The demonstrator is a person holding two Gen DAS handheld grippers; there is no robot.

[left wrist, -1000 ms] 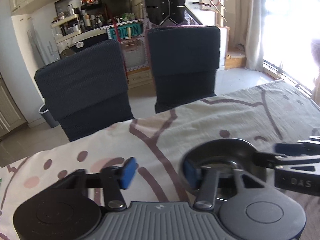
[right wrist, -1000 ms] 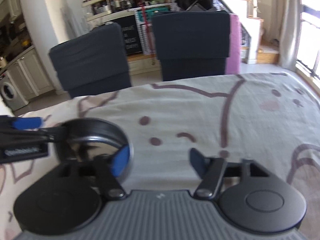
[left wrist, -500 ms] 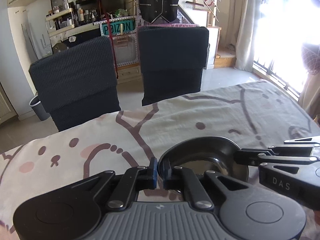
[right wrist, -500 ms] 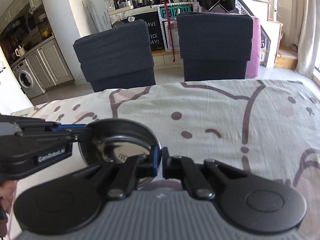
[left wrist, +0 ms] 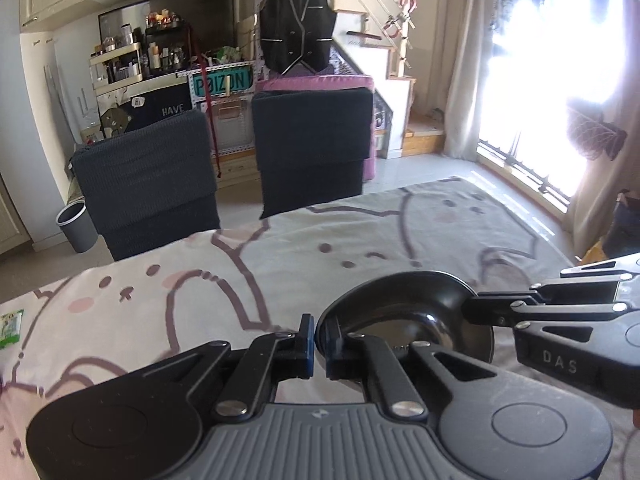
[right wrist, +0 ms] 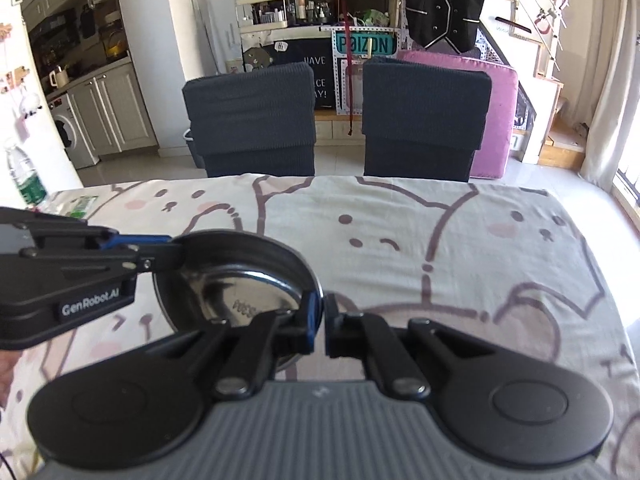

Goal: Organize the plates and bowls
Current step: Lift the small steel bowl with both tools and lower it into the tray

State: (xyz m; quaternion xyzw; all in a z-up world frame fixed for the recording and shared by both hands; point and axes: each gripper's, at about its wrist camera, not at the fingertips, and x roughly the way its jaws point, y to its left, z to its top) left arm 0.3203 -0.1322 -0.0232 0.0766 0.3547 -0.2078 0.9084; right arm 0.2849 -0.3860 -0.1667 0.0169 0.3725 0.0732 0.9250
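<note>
A dark metal bowl (left wrist: 408, 312) with a shiny inside hangs above the cartoon-print tablecloth (left wrist: 200, 292), held from two sides. My left gripper (left wrist: 318, 344) is shut on the bowl's left rim, blue pads pinching the edge. My right gripper (left wrist: 468, 308) comes in from the right and clamps the opposite rim. In the right wrist view the same bowl (right wrist: 240, 280) sits at centre left, my right gripper (right wrist: 320, 328) shut on its right rim and my left gripper (right wrist: 176, 252) gripping the far left edge. The bowl holds nothing.
Two dark chairs (left wrist: 148, 176) (left wrist: 312, 148) stand at the table's far side. A green packet (left wrist: 10, 328) lies near the left edge. A water bottle (right wrist: 24, 176) stands at the table's left corner. A grey bin (left wrist: 74, 226) is on the floor.
Both grippers went from open beside the bowl to shut on its rim. They then rose with it, and the table now shows from higher up.
</note>
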